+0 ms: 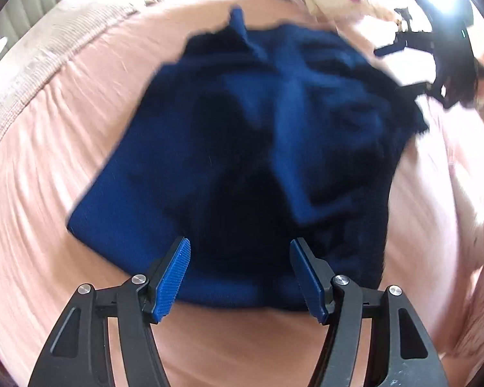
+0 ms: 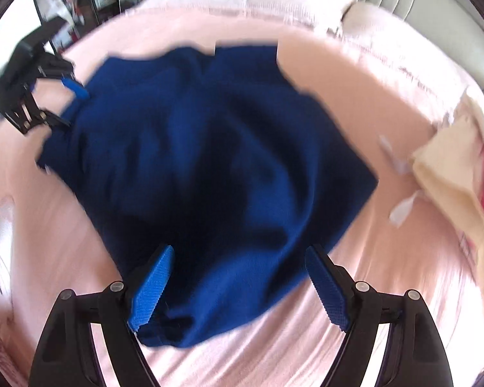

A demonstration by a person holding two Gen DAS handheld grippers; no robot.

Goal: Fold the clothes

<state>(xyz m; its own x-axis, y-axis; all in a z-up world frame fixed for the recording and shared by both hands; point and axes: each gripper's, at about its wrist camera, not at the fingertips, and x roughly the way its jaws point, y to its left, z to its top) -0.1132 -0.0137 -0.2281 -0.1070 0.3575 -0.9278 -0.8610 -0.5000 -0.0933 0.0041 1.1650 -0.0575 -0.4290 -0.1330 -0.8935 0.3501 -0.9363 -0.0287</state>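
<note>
Rumpled blue garment (image 1: 242,148) spread on a pink bed (image 1: 64,167), just ahead of both tongs, left tongs (image 1: 240,277) and right tongs (image 2: 238,287) held spread, nothing gripped, cream cloth (image 2: 451,177) seen right of the right tongs.

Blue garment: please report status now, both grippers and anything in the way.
Left gripper open, empty. Right gripper open, empty. Blue garment rumpled on pink bed sheet, not held. Cream clothes pile apart, not blocking.
</note>
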